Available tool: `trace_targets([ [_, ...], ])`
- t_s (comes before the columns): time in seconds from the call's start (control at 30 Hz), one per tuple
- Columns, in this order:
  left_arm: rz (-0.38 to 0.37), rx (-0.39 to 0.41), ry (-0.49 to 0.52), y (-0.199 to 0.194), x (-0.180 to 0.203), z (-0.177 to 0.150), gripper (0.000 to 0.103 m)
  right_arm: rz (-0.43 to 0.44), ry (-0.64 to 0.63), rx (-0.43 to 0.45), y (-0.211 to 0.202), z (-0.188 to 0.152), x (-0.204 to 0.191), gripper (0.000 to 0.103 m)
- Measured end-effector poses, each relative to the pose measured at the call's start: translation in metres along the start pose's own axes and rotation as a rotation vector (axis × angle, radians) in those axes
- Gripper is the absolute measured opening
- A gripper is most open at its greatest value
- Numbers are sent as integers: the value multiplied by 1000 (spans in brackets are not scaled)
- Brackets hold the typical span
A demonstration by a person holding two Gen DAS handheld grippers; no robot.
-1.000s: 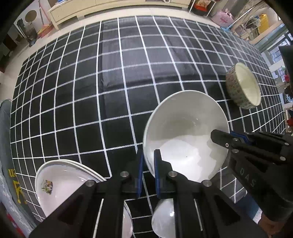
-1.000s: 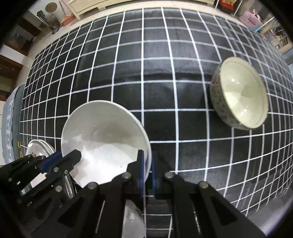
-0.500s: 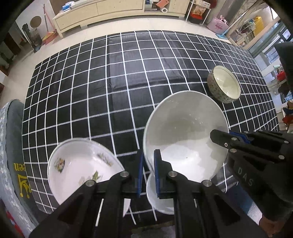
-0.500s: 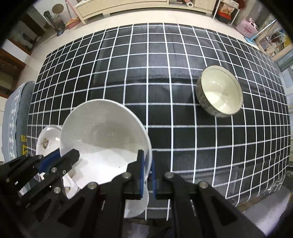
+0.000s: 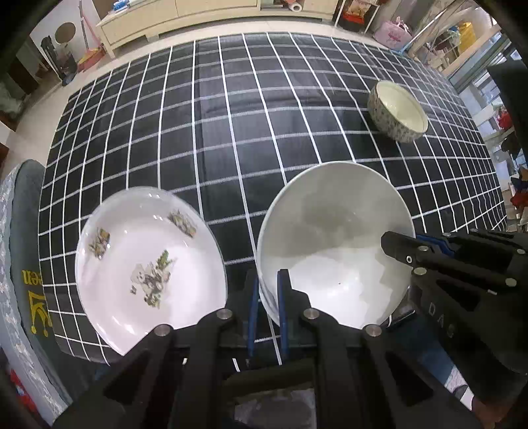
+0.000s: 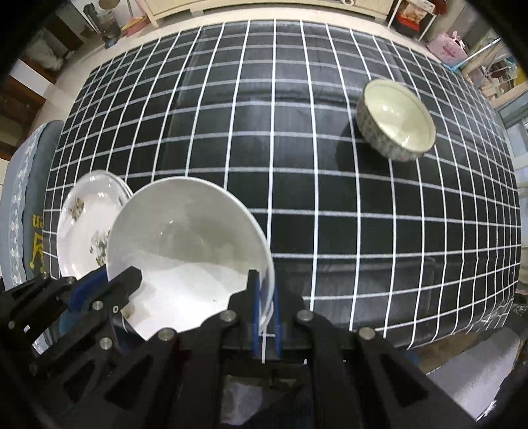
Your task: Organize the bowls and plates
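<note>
A living room with pale floor tiles and a long cream cabinet (image 5: 211, 15) along the far wall surrounds a table under a black tablecloth (image 5: 211, 125) with a white grid. The cloth's far edge and both side edges show in each view, and most of its middle and far half lies bare, leaving broad open room between the dishes. The near edge falls away just under the grippers.

The left gripper (image 5: 266, 297) is clamped on the left rim of a large white bowl (image 5: 333, 244), blue pads either side of the wall. The right gripper (image 6: 265, 303) pinches the opposite rim of the same bowl (image 6: 188, 244), which hangs between them above the near edge of the table. Each view catches the other gripper at its side, gripping the far rim.

A white plate with flower prints (image 5: 145, 264) sits near the left corner, just beside the held bowl; from the right wrist (image 6: 85, 217) it is partly hidden behind the bowl, and stacked rims show there. A patterned bowl (image 5: 397, 112) with a cream inside stands alone toward the far right, well apart from the rest (image 6: 394, 118).

The letters "DAS" are moulded on the right gripper's body, seen only from the left wrist. At the table's left a grey cushioned seat (image 5: 23, 231) carries yellow lettering, only partly readable as "en".
</note>
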State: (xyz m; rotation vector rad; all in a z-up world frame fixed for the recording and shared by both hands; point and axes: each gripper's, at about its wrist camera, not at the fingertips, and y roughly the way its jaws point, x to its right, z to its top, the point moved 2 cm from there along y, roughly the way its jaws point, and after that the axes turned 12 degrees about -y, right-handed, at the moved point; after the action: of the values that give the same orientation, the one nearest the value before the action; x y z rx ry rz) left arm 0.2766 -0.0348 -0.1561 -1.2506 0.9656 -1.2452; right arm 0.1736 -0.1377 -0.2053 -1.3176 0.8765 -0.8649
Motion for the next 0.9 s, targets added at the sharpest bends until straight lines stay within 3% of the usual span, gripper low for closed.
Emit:
trace_targets([
  [0.9, 13, -70, -7, 31, 0, -11, 9, -17, -23, -72, 50, -25, 12, 10],
])
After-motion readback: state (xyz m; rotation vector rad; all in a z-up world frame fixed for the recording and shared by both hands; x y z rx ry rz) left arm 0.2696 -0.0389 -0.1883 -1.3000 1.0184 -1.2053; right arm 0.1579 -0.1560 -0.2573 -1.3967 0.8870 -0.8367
